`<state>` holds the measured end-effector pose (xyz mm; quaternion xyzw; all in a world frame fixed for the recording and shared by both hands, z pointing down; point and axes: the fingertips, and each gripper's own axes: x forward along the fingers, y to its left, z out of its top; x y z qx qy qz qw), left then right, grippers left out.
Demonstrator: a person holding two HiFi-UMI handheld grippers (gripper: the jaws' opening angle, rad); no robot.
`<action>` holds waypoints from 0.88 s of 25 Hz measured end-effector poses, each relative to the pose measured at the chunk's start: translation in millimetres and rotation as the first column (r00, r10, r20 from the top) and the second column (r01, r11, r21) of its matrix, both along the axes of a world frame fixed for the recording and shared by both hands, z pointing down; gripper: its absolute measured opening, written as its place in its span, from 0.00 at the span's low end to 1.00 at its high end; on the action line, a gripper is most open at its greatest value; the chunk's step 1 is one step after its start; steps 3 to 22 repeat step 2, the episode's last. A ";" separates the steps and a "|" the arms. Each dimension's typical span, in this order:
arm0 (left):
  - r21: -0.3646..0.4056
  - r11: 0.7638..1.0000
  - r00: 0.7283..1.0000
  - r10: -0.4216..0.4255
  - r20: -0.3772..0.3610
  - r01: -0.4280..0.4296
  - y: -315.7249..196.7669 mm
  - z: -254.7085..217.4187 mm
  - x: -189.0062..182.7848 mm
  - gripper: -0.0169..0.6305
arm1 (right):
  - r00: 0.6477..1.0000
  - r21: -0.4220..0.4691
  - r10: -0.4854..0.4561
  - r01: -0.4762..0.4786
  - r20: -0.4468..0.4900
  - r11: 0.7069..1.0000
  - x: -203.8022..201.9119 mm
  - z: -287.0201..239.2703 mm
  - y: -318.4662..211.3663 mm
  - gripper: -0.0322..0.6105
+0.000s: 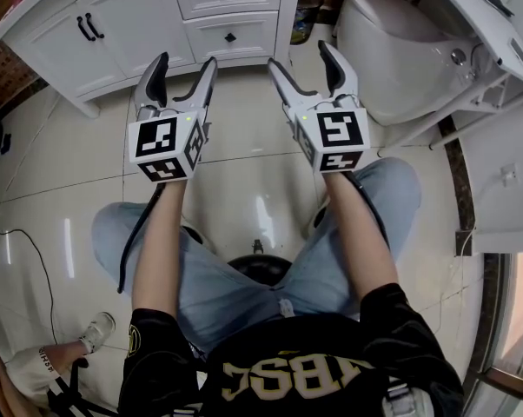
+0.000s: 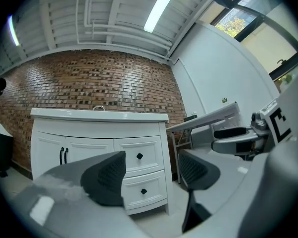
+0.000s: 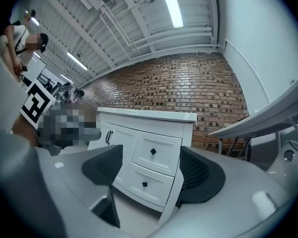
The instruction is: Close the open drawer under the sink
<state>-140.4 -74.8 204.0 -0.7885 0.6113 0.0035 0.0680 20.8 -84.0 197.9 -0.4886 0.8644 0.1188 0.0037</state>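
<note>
Sitting straight ahead between the left tongs (image 1: 188, 59) and right tongs (image 1: 298, 53), both spread and empty, the lower drawer (image 1: 230, 37) is well apart.

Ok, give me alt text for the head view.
Seen from above, a person holds the left gripper and right gripper, both open and empty, over a pale tiled floor, aimed at a white vanity cabinet with two knobbed drawers. A white toilet stands to the right.

- Cabinet (image 1: 131, 20): white, with black knobs and handles.
- Far wall (image 2: 99, 83): red-brown brick pattern.
- Left gripper (image 1: 188, 59) and right gripper (image 1: 298, 54): grey, with black-and-white square markers.
- Floor (image 1: 235, 129): pale tiles, perhaps cream.
</note>
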 end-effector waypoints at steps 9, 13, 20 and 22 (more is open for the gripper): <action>0.005 1.000 1.000 0.000 0.007 0.000 0.0 -1.2 0.9 0.55 | 1.000 0.002 0.000 0.000 -0.002 1.000 -0.6 -0.2 0.7 0.60; 0.005 1.000 1.000 0.000 0.007 0.000 0.0 -1.2 0.9 0.55 | 1.000 0.002 0.000 0.000 -0.002 1.000 -0.6 -0.2 0.7 0.60; 0.005 1.000 1.000 0.000 0.007 0.000 0.0 -1.2 0.9 0.55 | 1.000 0.002 0.000 0.000 -0.002 1.000 -0.6 -0.2 0.7 0.60; 0.005 1.000 1.000 0.000 0.007 0.000 0.0 -1.2 0.9 0.55 | 1.000 0.002 0.000 0.000 -0.002 1.000 -0.6 -0.2 0.7 0.60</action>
